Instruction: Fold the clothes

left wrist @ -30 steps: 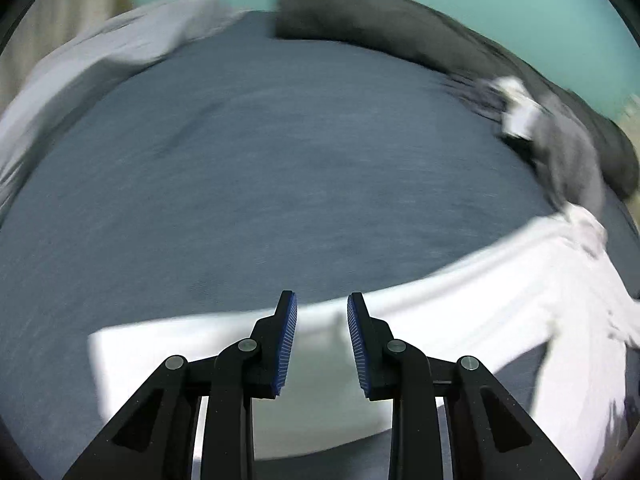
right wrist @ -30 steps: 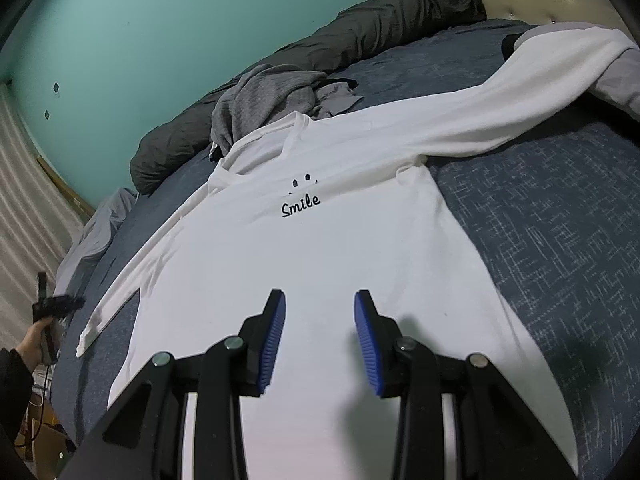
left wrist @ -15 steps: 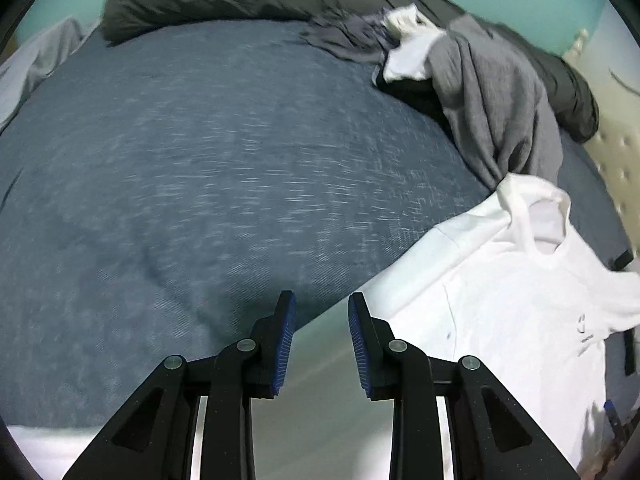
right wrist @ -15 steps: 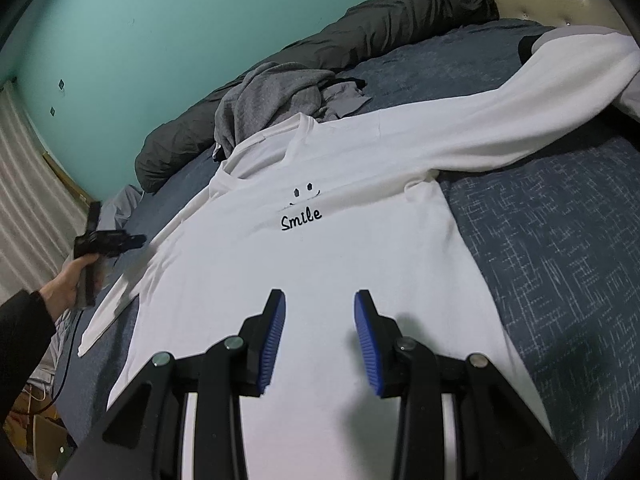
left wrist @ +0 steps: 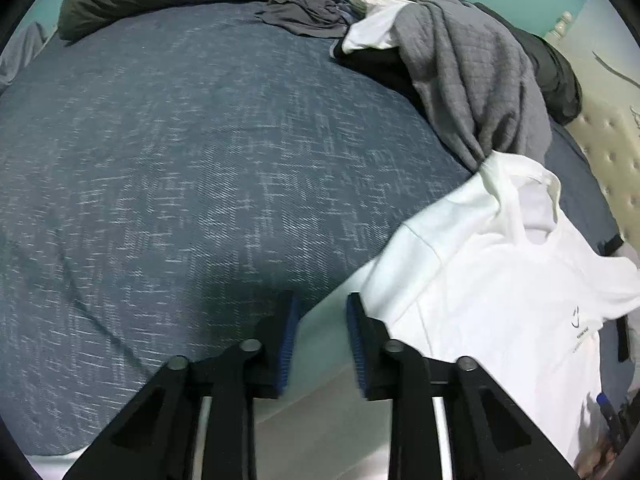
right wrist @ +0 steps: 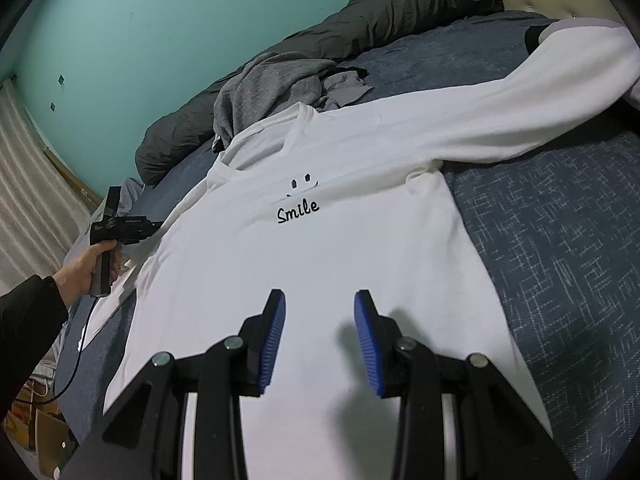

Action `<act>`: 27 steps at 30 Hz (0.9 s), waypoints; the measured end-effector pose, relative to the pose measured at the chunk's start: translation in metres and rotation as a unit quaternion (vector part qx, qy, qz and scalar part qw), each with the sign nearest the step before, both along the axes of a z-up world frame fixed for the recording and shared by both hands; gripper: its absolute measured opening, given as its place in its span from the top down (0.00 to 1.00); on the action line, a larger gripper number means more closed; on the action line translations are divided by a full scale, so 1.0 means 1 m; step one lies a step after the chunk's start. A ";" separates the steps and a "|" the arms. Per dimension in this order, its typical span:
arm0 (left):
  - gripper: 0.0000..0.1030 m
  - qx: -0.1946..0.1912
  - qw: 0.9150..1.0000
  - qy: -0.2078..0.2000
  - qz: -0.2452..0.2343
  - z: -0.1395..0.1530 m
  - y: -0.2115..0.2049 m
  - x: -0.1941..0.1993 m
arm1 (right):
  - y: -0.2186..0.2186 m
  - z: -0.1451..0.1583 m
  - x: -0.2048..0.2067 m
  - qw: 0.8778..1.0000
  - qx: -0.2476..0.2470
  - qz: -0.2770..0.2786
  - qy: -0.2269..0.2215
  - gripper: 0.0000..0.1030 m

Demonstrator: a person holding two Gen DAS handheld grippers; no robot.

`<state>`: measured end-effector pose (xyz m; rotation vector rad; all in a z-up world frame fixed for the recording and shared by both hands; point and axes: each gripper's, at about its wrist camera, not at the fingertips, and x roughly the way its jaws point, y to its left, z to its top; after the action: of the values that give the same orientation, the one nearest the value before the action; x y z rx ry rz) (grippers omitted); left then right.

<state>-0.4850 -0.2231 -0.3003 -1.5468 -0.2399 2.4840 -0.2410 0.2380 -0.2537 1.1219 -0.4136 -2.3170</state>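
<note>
A white long-sleeved shirt (right wrist: 344, 248) printed "Smile" lies face up and spread flat on the blue bedspread (right wrist: 560, 240). Its far sleeve (right wrist: 532, 116) stretches toward the headboard. My right gripper (right wrist: 320, 300) hovers open over the shirt's lower front with nothing between its fingers. In the left wrist view the same shirt (left wrist: 492, 280) fills the lower right, and its near sleeve (left wrist: 328, 368) runs under my left gripper (left wrist: 320, 304), which is open above it. In the right wrist view, a hand (right wrist: 86, 268) holds the left gripper (right wrist: 120, 228) above that sleeve.
A crumpled grey garment (left wrist: 472, 68) with other clothes (left wrist: 316, 12) lies beyond the shirt's collar. A dark rolled duvet (right wrist: 360, 28) runs along the teal wall. A tufted cream headboard (left wrist: 612, 160) stands at the right. Bare bedspread (left wrist: 200, 160) spreads left of the shirt.
My left gripper has swung right along the near sleeve, from the cuff end toward the shoulder, so the shirt's collar and body came into view. My right gripper held nearly still.
</note>
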 end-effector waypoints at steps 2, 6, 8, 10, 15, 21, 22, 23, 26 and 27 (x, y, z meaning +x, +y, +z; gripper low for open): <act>0.95 -0.003 1.000 0.000 -0.007 -0.002 0.005 0.001 | 0.000 -0.001 -0.001 1.000 0.000 0.000 -0.002 0.65; 0.99 -0.007 1.000 0.004 -0.010 -0.002 0.010 0.002 | 0.001 -0.002 -0.002 1.000 -0.002 -0.002 -0.006 0.65; 0.99 -0.013 1.000 0.008 -0.012 0.000 0.012 0.003 | 0.002 -0.001 -0.002 1.000 -0.003 -0.003 -0.006 0.65; 0.99 -0.020 1.000 0.016 -0.004 0.004 0.011 0.002 | 0.002 -0.001 -0.003 1.000 -0.004 -0.003 -0.006 0.65; 0.99 -0.042 0.998 0.041 0.024 0.016 0.007 -0.004 | 0.001 -0.002 -0.003 1.000 -0.004 -0.001 -0.007 0.65; 0.99 -0.076 0.994 0.047 0.056 0.015 0.007 -0.021 | 0.002 -0.001 -0.003 1.000 -0.004 0.001 -0.005 0.65; 0.99 -0.082 0.994 0.044 0.059 0.013 0.008 -0.025 | 0.002 -0.001 -0.003 1.000 -0.004 0.002 -0.005 0.65; 0.99 -0.088 0.993 0.042 0.059 0.010 0.010 -0.028 | 0.002 -0.001 -0.003 1.000 -0.004 0.003 -0.005 0.65; 0.99 -0.097 0.993 0.036 0.063 0.001 0.010 -0.035 | 0.003 0.000 -0.003 1.000 -0.004 0.004 -0.005 0.65; 0.99 -0.097 0.992 0.035 0.065 0.001 0.009 -0.035 | 0.003 0.000 -0.003 1.000 -0.004 0.004 -0.004 0.65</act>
<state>-0.5196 -0.2139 -0.2996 -1.5575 -0.0924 2.7297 -0.2435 0.2408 -0.2537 1.1281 -0.4203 -2.3022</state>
